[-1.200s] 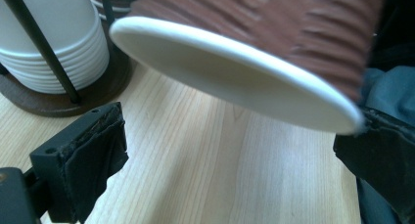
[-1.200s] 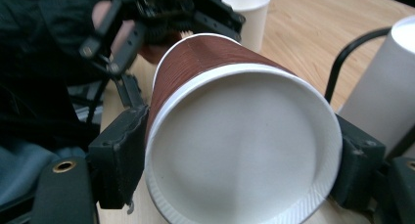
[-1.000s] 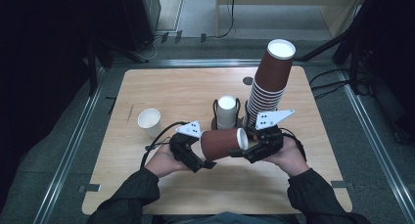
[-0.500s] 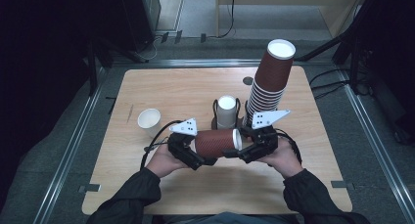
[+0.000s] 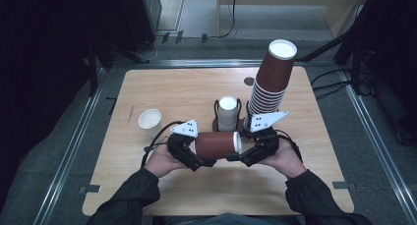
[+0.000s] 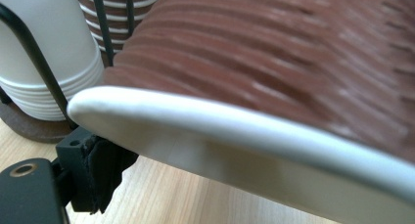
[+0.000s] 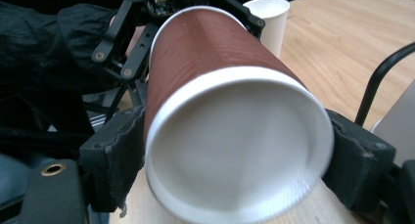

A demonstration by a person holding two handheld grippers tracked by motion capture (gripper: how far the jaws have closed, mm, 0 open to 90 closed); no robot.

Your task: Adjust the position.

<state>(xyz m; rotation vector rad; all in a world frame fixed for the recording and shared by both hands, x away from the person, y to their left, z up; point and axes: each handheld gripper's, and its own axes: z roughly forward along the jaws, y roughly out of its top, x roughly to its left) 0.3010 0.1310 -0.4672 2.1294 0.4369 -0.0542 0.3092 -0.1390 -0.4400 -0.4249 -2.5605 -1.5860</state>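
While both hands meet at the near middle of the wooden table (image 5: 147,195), a tall leaning stack of brown cups (image 5: 271,80) stands at the far right, its base just beyond the right gripper. A white stack of cups (image 5: 227,112) sits in a black wire holder (image 5: 216,107) left of it, at the centre. One brown cup (image 5: 215,145) lies sideways above the table between the tools. The right gripper (image 5: 244,156) is clenched on this cup's white-rimmed end, one pad at each side of the rim. The left gripper (image 5: 199,161) grasps its other end. A single white cup (image 5: 150,122) stands upright at the left, apart.
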